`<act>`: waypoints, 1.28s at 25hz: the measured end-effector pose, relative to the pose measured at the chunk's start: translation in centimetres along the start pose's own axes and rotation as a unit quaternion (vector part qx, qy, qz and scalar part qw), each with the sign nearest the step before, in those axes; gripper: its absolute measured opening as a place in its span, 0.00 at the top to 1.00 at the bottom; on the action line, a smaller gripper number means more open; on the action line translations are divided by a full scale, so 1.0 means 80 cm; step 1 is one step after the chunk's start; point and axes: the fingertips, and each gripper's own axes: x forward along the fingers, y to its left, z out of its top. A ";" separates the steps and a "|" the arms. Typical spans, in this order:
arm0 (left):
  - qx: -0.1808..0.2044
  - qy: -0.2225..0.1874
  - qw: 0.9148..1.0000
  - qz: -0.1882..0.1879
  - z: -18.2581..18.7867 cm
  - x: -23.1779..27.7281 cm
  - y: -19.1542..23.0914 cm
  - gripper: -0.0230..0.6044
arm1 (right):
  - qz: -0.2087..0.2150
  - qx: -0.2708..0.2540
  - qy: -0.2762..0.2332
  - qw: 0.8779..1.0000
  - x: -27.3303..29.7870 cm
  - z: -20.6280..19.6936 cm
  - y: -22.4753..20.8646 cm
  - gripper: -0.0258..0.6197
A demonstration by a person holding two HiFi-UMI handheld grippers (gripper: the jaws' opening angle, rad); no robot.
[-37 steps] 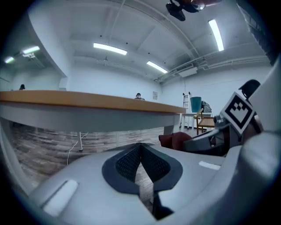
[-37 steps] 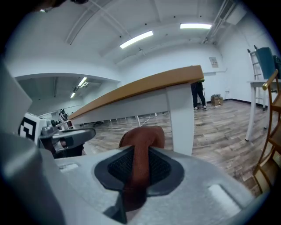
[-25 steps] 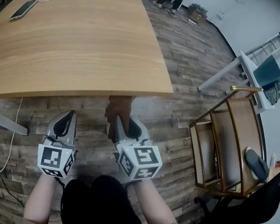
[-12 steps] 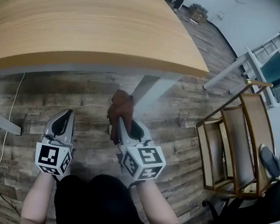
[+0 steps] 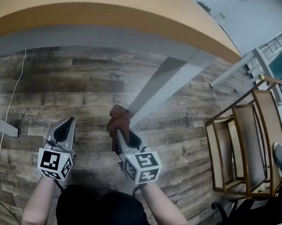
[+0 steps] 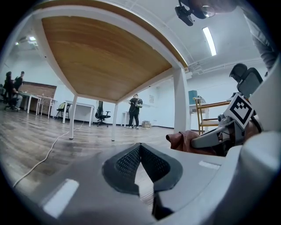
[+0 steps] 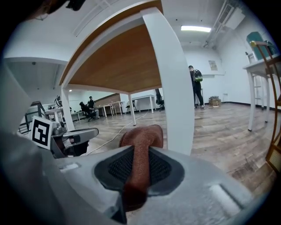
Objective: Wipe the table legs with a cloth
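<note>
- At the left of the head view, the left gripper (image 5: 66, 127) is held low over the plank floor, apart from any leg. Its own view shows its jaws (image 6: 140, 151) pressed together at the tips with nothing between them.
- Just right of it, the right gripper (image 5: 118, 133) is clamped on a rust-brown terry cloth (image 5: 118, 118), which is pinched between its pads and bunched above them (image 7: 141, 132).
- Right of the cloth, the white square-section table leg (image 5: 169, 80) slants down from under the light wooden table top (image 5: 115, 8). The cloth is seen just beside the leg's lower part; whether they touch cannot be told.
- The task is judged to be at its start: the cloth is gripped and brought to one leg, no wiping of that leg can be confirmed, and the other legs are left.
- Only the left gripper view shows the further white legs (image 6: 73, 117) beneath the table's underside. Only the right gripper view shows the near leg (image 7: 172, 83) rising close behind the cloth. Only the head view shows the wooden rack (image 5: 240, 141) at the right.
</note>
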 end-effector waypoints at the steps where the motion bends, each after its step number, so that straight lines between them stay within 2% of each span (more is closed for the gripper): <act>1: 0.000 0.001 1.000 0.000 -0.009 0.001 0.001 0.93 | 0.000 0.002 0.005 1.000 0.004 -0.011 -0.002 0.86; 8: -0.006 0.007 1.000 0.012 -0.062 0.009 0.019 0.93 | -0.010 0.021 0.027 0.999 0.034 -0.080 -0.023 0.86; 12: 0.001 0.023 1.000 0.006 -0.096 0.008 0.019 0.93 | -0.011 0.023 0.051 0.998 0.058 -0.122 -0.035 0.86; 19: -0.008 0.063 0.998 0.007 -0.156 0.010 0.013 0.93 | -0.021 0.046 0.096 0.994 0.085 -0.196 -0.064 0.86; 24: -0.012 0.085 0.996 -0.011 -0.181 0.017 -0.006 0.93 | -0.028 0.077 0.138 0.987 0.087 -0.250 -0.077 0.86; 28: 0.005 0.103 0.994 -0.029 -0.196 0.023 -0.016 0.93 | -0.031 0.083 0.166 0.982 0.095 -0.280 -0.080 0.86; 32: 0.007 0.102 0.994 -0.028 -0.190 0.024 -0.014 0.93 | -0.003 0.074 0.174 0.982 0.094 -0.282 -0.065 0.86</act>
